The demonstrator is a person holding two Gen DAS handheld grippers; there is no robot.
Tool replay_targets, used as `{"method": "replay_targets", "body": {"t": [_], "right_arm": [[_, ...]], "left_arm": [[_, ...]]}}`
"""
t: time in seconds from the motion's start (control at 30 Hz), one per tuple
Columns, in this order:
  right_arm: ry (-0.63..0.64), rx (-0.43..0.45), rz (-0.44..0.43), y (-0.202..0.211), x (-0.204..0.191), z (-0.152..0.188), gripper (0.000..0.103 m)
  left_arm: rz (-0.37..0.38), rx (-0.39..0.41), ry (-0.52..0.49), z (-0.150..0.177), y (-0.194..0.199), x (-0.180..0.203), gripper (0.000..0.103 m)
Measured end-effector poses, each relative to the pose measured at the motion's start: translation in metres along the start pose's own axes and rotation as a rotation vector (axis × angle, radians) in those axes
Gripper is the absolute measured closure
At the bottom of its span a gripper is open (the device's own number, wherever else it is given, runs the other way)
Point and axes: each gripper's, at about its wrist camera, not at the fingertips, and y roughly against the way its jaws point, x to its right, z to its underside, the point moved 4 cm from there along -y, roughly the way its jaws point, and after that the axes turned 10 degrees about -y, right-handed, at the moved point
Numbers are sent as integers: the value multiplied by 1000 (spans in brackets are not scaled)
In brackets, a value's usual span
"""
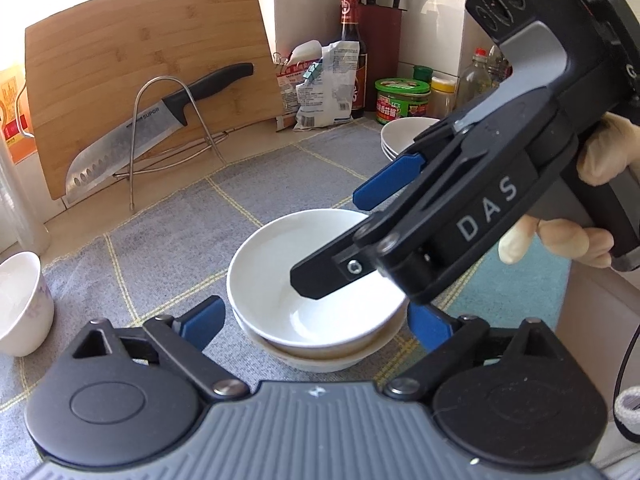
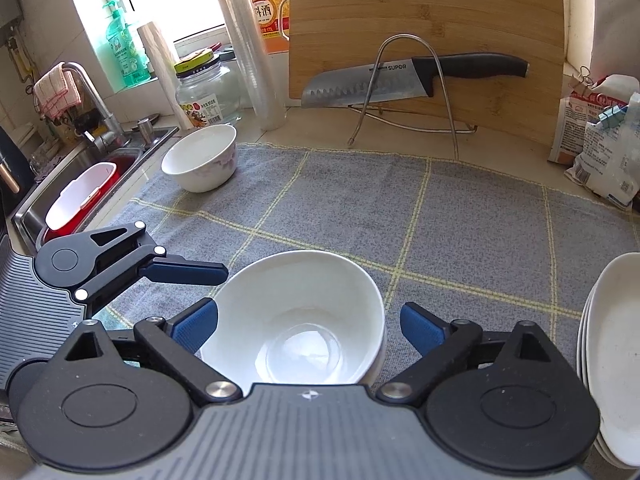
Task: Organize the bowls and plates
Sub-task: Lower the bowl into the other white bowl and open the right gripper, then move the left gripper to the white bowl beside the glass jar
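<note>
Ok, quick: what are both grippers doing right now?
Left gripper: open, either side of the stacked white bowls, holding nothing.
Right gripper: open, holding nothing.

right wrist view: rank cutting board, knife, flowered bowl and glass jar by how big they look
1. cutting board
2. knife
3. flowered bowl and glass jar: look alike in size, so I won't rank them.

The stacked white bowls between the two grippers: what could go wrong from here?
1. The top bowl sits tilted in the lower bowl; a nudge may make it slide or rock.
2. A finger of the open right gripper hangs inside the top bowl and could catch the rim when it lifts away.
3. The left gripper is open on both sides of the stack; moving sideways could push it.
</note>
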Motion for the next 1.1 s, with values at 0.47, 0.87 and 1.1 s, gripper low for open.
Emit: {"method": "replay_targets", "body": {"t": [0.47,0.87,1.1], "right_arm": [[-87,54,52,10,24,37,1],[-67,102,38,25,11,21,0],[33,71,-68,22,18,2,0]], "left_arm": [[31,-14,19,20,14,-3,6],[-72,-58,119,36,16,-19,5],[-243,-142,315,55,19,-35,5]]}}
